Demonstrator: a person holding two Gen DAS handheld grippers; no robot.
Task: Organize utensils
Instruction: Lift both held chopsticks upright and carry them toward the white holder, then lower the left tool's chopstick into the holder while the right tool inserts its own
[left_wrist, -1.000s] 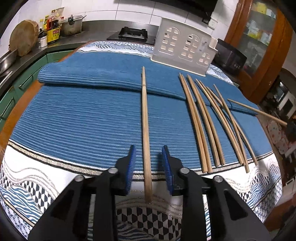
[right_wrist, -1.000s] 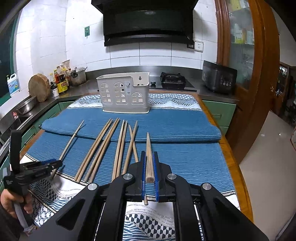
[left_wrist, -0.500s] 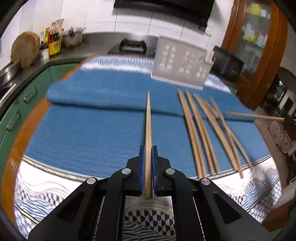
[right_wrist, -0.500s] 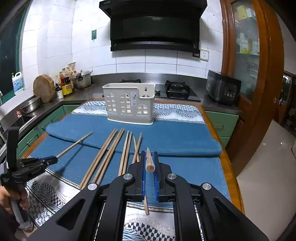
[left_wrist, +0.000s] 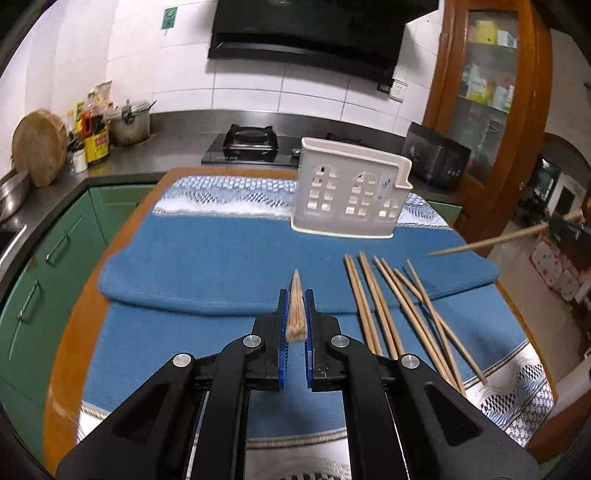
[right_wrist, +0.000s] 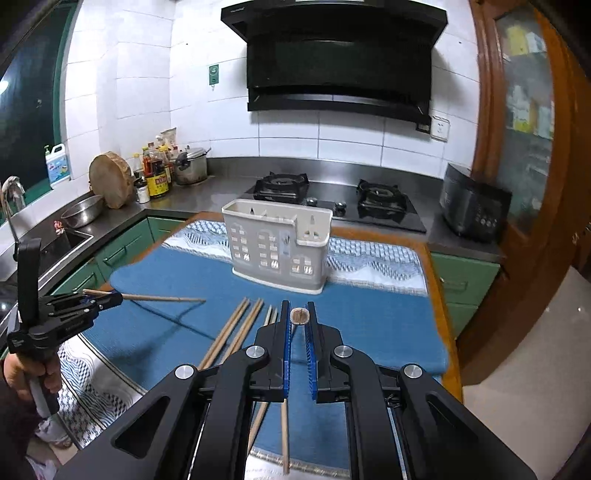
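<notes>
Two chopsticks are in our grip, one per gripper. Our left gripper (left_wrist: 296, 325) is clamped on the left chopstick (left_wrist: 296, 314), which runs along the blue pads and points its thin tip forward, toward the white utensil holder (left_wrist: 351, 195); in the right wrist view that same stick (right_wrist: 162, 298) lies level above the blue mat (right_wrist: 369, 321), its long axis running across the table. Our right gripper (right_wrist: 299, 336) is closed on the right chopstick (right_wrist: 300, 316), of which we see only the round butt end between the pads, so its length points straight away from the camera toward the holder; from the left wrist view it (left_wrist: 487, 242) hangs in the air at the right, tip toward the holder.

Several loose chopsticks (left_wrist: 402, 306) lie on the mat in a rough fan, long axes running near to far, just in front of the holder. We cannot read any writing: the yellow tin (right_wrist: 159, 184) on the far counter carries a label too small to make out.
</notes>
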